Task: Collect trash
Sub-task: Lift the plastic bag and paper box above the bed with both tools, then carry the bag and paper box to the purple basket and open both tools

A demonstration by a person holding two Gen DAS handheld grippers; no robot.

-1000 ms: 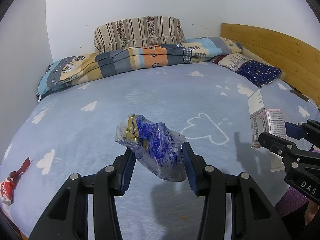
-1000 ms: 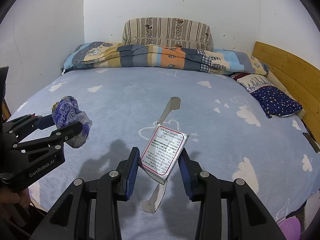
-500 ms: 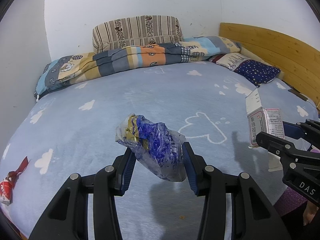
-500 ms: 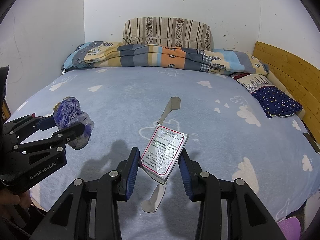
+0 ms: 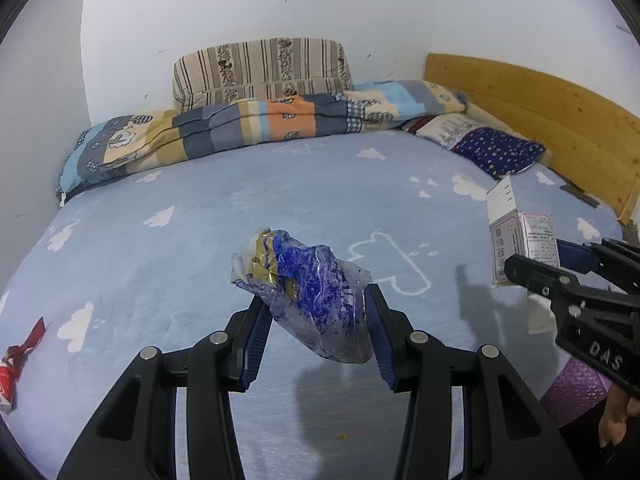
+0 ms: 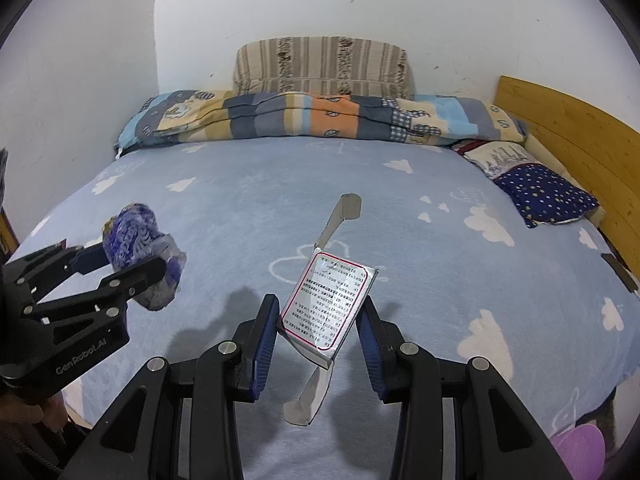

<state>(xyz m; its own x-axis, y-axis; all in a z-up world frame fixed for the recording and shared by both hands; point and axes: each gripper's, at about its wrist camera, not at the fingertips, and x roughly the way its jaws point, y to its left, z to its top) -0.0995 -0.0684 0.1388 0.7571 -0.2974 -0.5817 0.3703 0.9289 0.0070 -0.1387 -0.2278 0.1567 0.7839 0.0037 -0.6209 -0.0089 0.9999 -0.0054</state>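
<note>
Carton [image 6: 326, 306] print unreadable; grippers "GenRobot.AI", "DAS".

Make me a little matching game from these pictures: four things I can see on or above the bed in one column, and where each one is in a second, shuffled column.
Things:
1. crumpled blue plastic bag
2. small white box
3. red wrapper
4. starry dark blue pillow

Places:
A. lying on the sheet at the bed's near left edge
B. held in the right tongs
C. beside the wooden headboard
D. held in the left tongs

Pairs: 1-D, 2-B, 3-A, 4-C
</note>
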